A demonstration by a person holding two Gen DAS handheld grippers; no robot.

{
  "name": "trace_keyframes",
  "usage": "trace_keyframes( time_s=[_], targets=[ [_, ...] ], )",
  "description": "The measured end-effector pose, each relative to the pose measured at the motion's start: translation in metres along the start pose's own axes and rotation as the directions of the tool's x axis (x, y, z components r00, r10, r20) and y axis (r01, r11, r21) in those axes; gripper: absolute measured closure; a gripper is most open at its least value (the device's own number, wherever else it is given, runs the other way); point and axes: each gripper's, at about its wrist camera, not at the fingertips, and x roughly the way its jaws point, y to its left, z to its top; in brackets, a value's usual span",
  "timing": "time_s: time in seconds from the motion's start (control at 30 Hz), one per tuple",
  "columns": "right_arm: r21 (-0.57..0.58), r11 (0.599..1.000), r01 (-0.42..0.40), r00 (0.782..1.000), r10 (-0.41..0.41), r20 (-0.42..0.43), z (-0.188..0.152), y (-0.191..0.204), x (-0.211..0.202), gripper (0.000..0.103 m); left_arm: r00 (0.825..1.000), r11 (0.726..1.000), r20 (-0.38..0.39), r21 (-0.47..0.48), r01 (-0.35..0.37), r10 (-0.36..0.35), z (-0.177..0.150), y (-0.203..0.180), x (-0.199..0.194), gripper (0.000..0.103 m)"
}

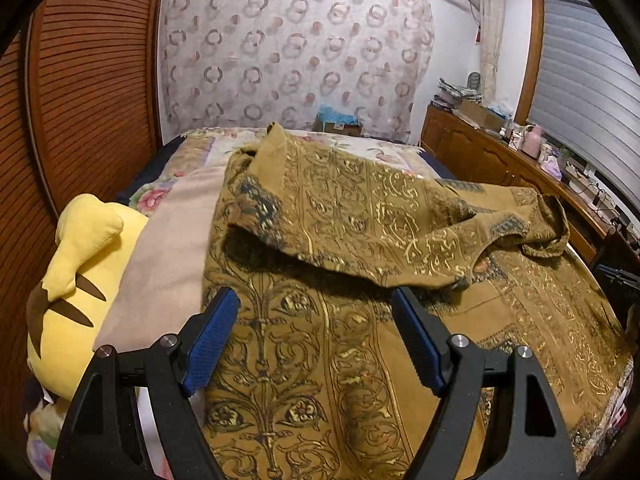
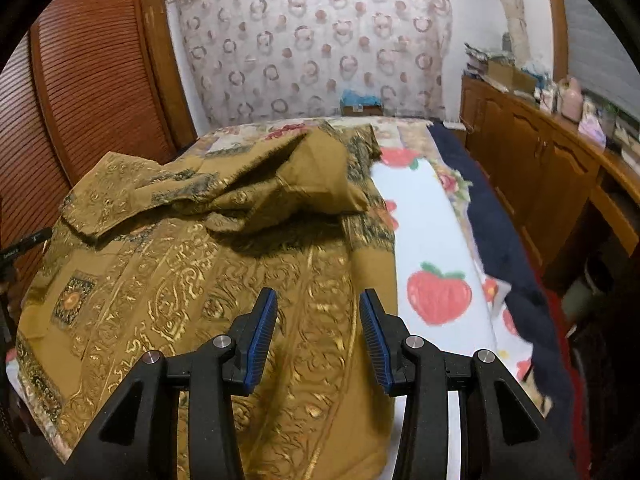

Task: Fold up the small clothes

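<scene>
A mustard-brown garment with gold scroll print [image 1: 320,340] lies spread on the bed, its far part folded back toward me in a loose flap [image 1: 360,216]. My left gripper [image 1: 316,300] is open and empty, hovering just above the near cloth. The same garment [image 2: 192,280] fills the left of the right wrist view, with the folded flap [image 2: 312,176] beyond. My right gripper [image 2: 318,300] is open and empty above the garment's right edge.
A yellow plush toy [image 1: 76,272] lies at the bed's left beside a beige blanket [image 1: 168,264]. A strawberry-print blanket [image 2: 436,264] lies right of the garment. Wooden louvred doors [image 1: 96,80] stand left; a cluttered wooden cabinet [image 1: 500,156] runs along the right.
</scene>
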Motion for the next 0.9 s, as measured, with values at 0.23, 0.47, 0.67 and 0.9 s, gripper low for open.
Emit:
trace_keyframes(
  time_s=[0.23, 0.47, 0.67, 0.9],
  targets=[
    [-0.044, 0.999, 0.009, 1.000, -0.009, -0.003, 0.024, 0.003, 0.026, 0.059, 1.000, 1.000, 0.012, 0.014, -0.015, 0.015, 0.019, 0.005, 0.005, 0.033],
    [-0.063, 0.997, 0.039, 0.999, -0.040, -0.020, 0.071, -0.001, 0.072, 0.059, 0.998, 0.998, -0.006, 0.018, -0.055, 0.055, 0.047, 0.018, 0.028, 0.043],
    [-0.072, 0.995, 0.072, 0.995, -0.077, -0.068, 0.089, 0.002, 0.116, 0.059, 0.995, 0.996, -0.055, 0.032, -0.088, 0.089, 0.050, 0.025, 0.049, 0.057],
    [-0.104, 0.994, 0.025, 0.994, -0.035, -0.099, 0.080, 0.007, 0.131, 0.097, 0.993, 0.996, -0.080, 0.054, -0.078, 0.082, 0.042, 0.025, 0.053, 0.093]
  ],
)
